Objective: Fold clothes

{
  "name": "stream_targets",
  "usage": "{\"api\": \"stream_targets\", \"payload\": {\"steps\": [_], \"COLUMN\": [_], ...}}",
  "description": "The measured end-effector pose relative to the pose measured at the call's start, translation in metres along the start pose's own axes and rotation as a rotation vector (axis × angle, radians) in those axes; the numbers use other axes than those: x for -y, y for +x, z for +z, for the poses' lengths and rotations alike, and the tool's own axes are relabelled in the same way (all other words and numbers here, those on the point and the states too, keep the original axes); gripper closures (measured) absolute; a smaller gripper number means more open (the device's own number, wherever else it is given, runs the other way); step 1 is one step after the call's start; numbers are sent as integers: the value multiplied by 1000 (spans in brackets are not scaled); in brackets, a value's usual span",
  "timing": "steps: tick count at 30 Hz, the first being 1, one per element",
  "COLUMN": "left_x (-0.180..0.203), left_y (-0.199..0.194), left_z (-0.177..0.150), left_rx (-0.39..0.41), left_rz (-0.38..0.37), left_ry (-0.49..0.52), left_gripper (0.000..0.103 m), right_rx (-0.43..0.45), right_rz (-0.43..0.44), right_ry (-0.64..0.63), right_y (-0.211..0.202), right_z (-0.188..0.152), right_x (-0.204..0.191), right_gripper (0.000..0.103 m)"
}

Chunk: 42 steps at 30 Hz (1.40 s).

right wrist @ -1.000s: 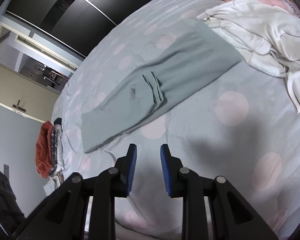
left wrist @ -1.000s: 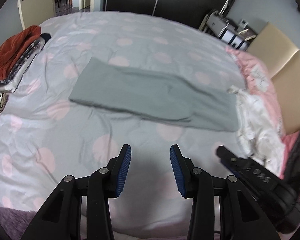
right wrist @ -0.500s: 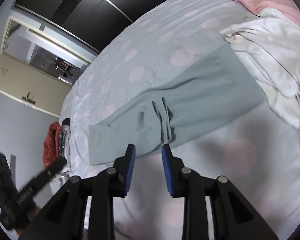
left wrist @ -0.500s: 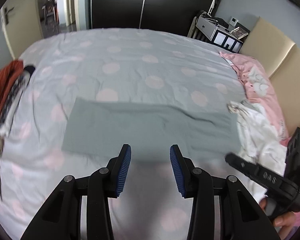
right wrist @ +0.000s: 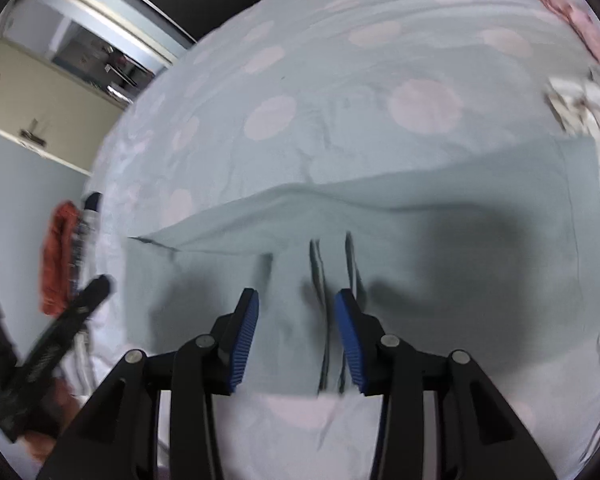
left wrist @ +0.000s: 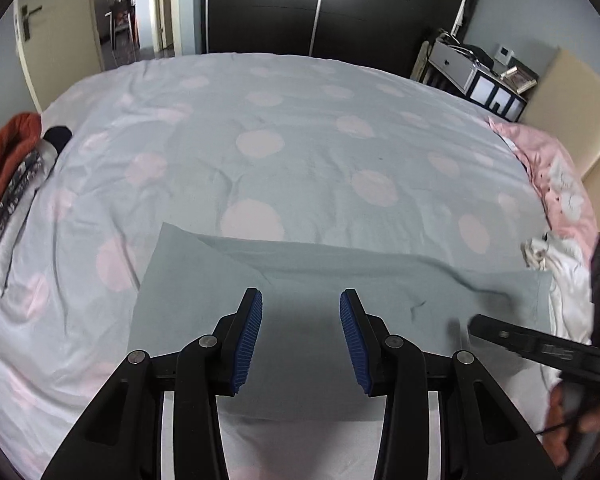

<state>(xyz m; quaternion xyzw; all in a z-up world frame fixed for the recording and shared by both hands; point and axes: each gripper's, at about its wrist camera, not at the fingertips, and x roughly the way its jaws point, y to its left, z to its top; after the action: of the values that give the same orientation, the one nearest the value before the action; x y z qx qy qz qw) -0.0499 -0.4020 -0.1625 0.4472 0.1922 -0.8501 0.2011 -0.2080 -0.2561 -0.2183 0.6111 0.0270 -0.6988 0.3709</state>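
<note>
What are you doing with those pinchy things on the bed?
A person holds a gripper in each hand to fold clothes. Both the left gripper and the right gripper are open and hover over a long grey-green garment lying flat on the spotted bedspread. Neither has grabbed it yet. More clothes sit at the bed's edge.

Matt, soft grey-green cloth garment (left wrist: 300, 280) on a creased cotton bed sheet (left wrist: 300, 140); black matt plastic left gripper (left wrist: 301, 334) with ribbed blue rubber pads (left wrist: 247, 344), glossy dark wardrobe doors (left wrist: 320, 4) behind.
</note>
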Motion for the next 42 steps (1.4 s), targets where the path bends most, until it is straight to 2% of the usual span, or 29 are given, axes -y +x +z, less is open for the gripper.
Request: {"api": "stream_targets", "payload": {"steps": [2,4,7,8,9,14,19,22,25,29,35,36,38,42], "left_x": [-8,-15,-23,-25,-28,-35,-40,-40,-43,-44,-42,-43,-45,-52], "left_y": [2,3,4,4,5,6,8,9,10,11,12,12,12,15], "left_z": [1,1,1,1,2,-1,-2,-3,-3,-3,-4,-4,-5,-5], "left_rx": [-5,-18,-35,-41,-47,-66,-80,-88,-95,-100,-111,-108,-105,-118], "left_rz": [3,-2,-26,-35,-43,-33,-37,-36,-42,-58,-71,-70,-67,-72], "left_ry": [-22,-49,-88,-100,-113,-135,-149,-146,-151,-159,-147,-146,-149,-176], "left_gripper": [60,60,60,60,60,60,60,60,60,60,60,60,60,60], "right_rx": [-16,-35,-56,-52,-41,9,-22,-8,-29,-58,-92,-88,-80,-38], "right_rz": [-39,-43,-42,-46,-55,-63,-83,-89,-39,-22,71,80,68,41], "right_ry": [-28,-41,-64,-80,-96,-88,-48,-2,44,57,105,111,98,38], "right_y": [13,22,32,32,30,9,19,17,12,9,25,28,32,12], "right_z": [6,5,2,0,-2,-3,0,-1,-5,-13,-21,-22,-23,-19], "right_x": [-3,-4,-7,-9,-11,-10,-1,12,26,36,37,35,26,2], "right_gripper": [67,77,84,94,98,99,95,94,73,64,66,71,92,95]}}
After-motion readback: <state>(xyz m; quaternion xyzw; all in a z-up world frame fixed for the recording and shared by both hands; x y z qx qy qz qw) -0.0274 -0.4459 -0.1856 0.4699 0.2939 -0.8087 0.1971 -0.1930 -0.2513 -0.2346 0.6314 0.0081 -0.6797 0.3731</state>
